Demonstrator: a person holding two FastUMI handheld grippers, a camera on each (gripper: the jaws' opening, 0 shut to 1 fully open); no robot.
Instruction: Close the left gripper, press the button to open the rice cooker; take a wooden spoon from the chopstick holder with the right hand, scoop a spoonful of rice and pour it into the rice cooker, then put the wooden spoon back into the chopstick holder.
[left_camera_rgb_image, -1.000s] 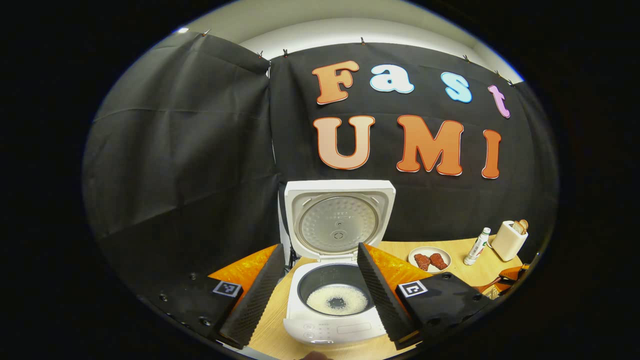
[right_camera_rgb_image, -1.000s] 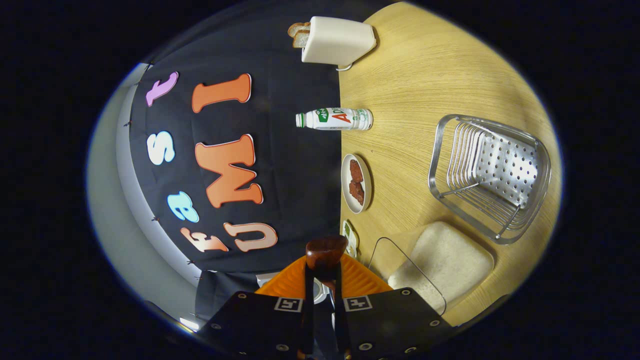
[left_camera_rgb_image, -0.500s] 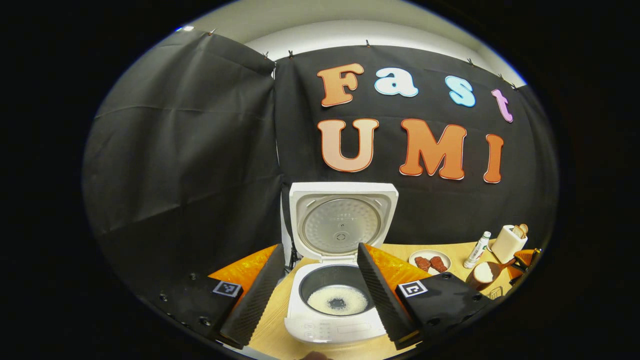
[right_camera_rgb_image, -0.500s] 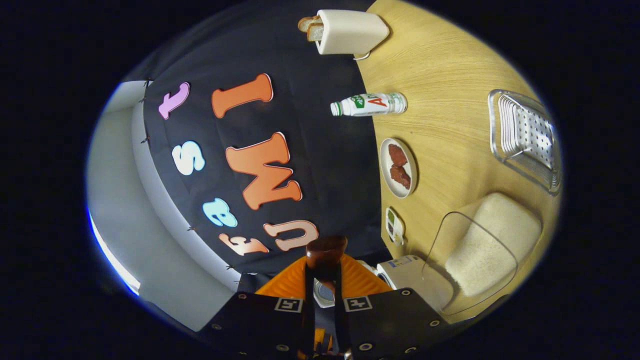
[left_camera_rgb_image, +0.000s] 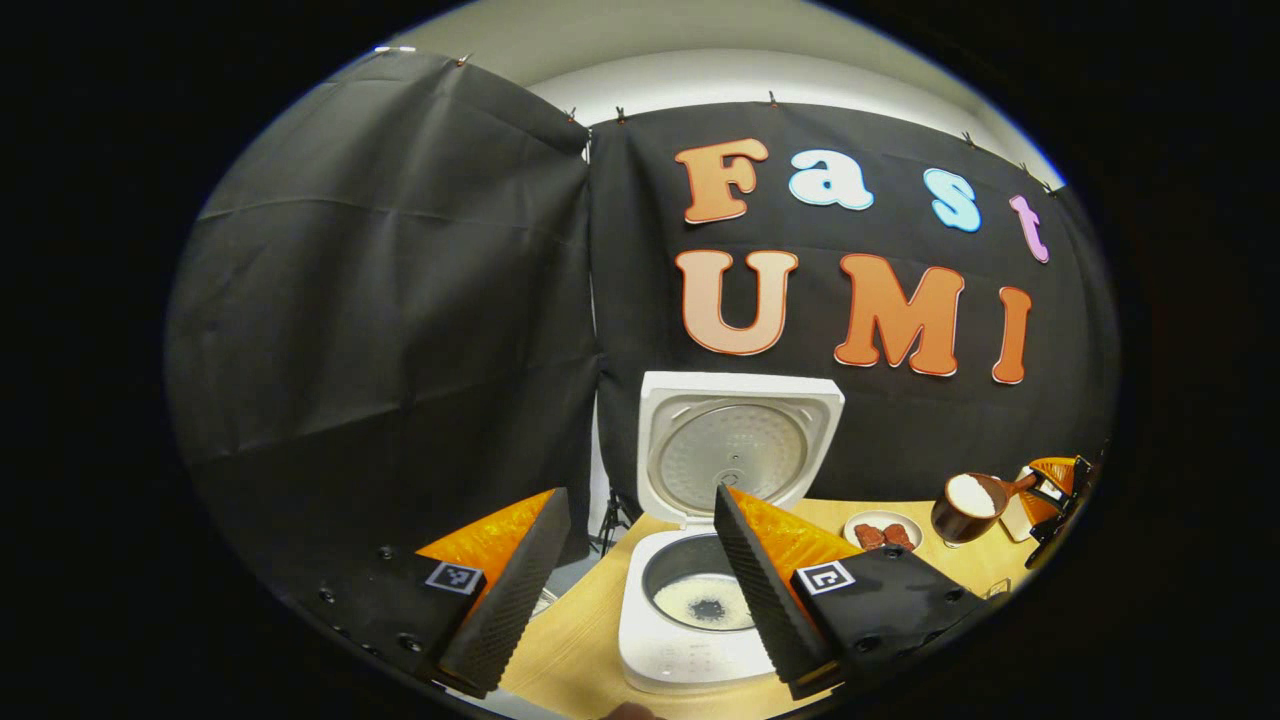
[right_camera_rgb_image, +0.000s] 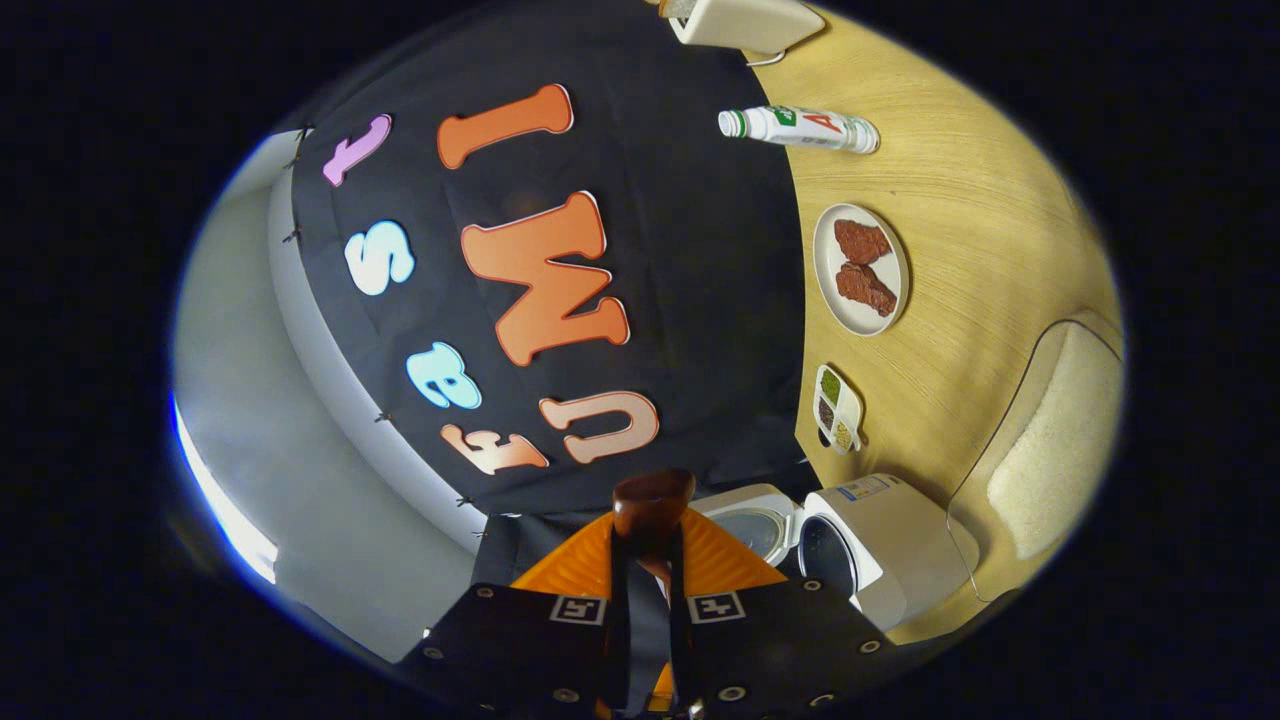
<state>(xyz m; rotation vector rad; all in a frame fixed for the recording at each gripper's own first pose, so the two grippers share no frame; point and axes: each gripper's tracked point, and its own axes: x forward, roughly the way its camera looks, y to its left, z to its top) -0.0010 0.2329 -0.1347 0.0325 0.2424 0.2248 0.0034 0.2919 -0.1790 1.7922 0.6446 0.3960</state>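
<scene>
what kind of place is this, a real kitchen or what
Most likely a staged kitchen booth, not a real kitchen: a wooden table with an open rice cooker and a plate of food stands against a black cloth wall.

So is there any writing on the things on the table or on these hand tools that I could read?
No text reads clearly.
Bottle: label print, too blurred to read.
Rice cooker: front panel marks and side sticker, too small to read.
Left gripper: square coded patterns, not words.
</scene>
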